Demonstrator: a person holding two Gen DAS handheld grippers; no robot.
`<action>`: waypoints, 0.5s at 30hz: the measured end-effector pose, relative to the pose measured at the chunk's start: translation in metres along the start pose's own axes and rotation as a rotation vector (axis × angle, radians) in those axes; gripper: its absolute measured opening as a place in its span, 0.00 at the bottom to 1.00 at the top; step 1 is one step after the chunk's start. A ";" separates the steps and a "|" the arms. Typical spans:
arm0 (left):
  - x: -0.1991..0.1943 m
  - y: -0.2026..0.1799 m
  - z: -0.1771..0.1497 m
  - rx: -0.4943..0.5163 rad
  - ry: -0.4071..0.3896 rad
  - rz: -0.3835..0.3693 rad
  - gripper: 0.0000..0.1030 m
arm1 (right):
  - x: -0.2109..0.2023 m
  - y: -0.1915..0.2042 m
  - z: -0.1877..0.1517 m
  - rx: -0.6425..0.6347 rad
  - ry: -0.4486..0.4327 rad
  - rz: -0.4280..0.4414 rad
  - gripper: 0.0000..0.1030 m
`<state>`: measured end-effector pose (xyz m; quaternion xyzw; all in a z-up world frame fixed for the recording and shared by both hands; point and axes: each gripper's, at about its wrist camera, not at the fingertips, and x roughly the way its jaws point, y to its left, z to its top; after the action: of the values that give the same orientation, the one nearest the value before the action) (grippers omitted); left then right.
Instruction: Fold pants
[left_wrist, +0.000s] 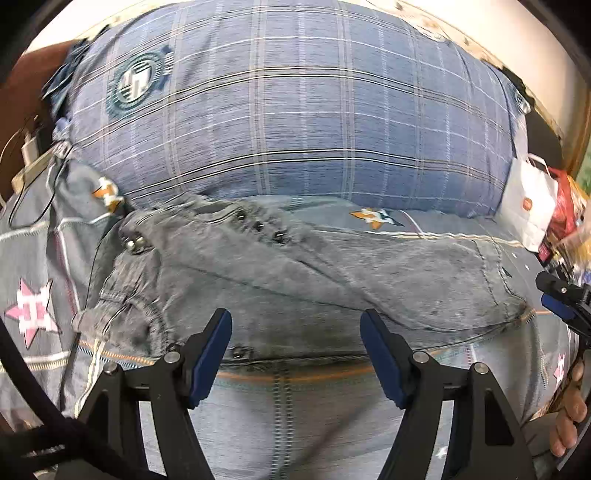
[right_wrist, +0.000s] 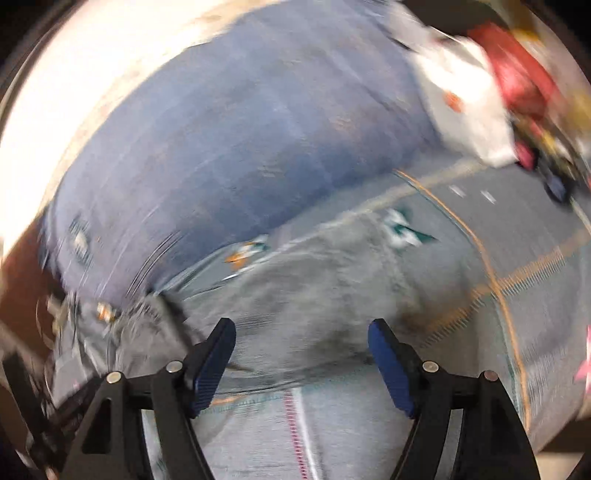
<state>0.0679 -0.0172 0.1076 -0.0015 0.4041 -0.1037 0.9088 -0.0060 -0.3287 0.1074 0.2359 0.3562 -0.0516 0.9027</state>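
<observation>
1. The left gripper (left_wrist: 297, 354) is hovering with its blue-padded fingers (left_wrist: 210, 360) standing wide apart and nothing sitting between them.
2. To the left of those fingers, a cable and a white plug (left_wrist: 27, 147) are lying at the bed's edge, and a pink star is showing on the grey patterned bedsheet (left_wrist: 37, 258).
3. Just beyond the left gripper's fingertips, the pants (left_wrist: 314, 273), grey denim with metal studs near the waist, are lying folded across the bedsheet, running from beyond the left finger past the right one.
4. Beyond the pants, a big blue plaid pillow (left_wrist: 295, 110) is resting against the wall.
5. Far to the right of the fingers, a white paper bag (left_wrist: 528, 206) is sitting beside red packaging.
6. The right gripper (right_wrist: 301, 363) is also holding its fingers (right_wrist: 391, 369) spread open and empty; its view is blurring heavily.
7. Ahead of its fingertips, the grey pants are lying on the sheet, apart from both pads, with the pillow behind them.
</observation>
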 end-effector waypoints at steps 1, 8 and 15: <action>0.002 0.007 -0.005 -0.018 -0.002 -0.001 0.70 | -0.001 0.006 -0.002 -0.017 -0.002 0.020 0.75; 0.015 0.039 -0.009 -0.182 0.046 -0.046 0.70 | 0.007 0.039 -0.026 -0.033 -0.035 0.136 0.75; 0.009 0.054 0.007 -0.208 0.014 0.101 0.70 | 0.015 0.079 -0.020 -0.165 0.015 0.164 0.75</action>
<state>0.0896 0.0336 0.1008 -0.0749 0.4188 -0.0154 0.9049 0.0131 -0.2489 0.1157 0.1894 0.3457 0.0539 0.9175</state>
